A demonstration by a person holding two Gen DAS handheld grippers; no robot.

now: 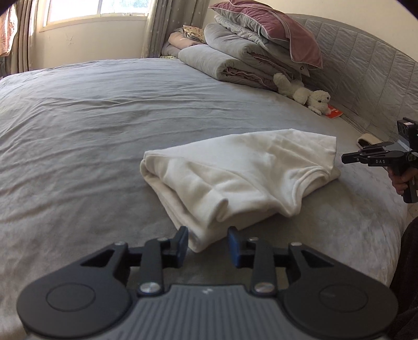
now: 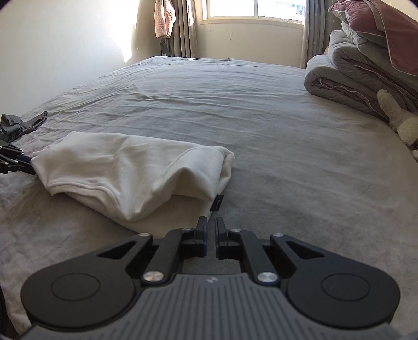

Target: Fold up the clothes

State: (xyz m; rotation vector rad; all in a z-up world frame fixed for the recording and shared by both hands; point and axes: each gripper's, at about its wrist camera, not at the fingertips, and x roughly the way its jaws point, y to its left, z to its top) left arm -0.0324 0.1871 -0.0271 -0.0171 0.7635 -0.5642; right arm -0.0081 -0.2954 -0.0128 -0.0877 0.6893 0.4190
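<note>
Across the wrinkled grey bedsheet your folded white cotton garment lies loose between your half-spread, empty left gripper and nearly-closed, empty right gripper; a careless nudge could undo it.

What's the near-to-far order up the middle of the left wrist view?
left gripper → white folded garment → grey bedsheet → folded grey quilts → maroon pillow

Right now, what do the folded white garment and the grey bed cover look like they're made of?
White garment: seems a soft cotton-like knit, matte; limp rounded folds, stitched hems. Grey bed cover: looks like a brushed, slightly fuzzy fabric; shallow wrinkles, dull sheen. Exact fibres cannot be told.
</note>
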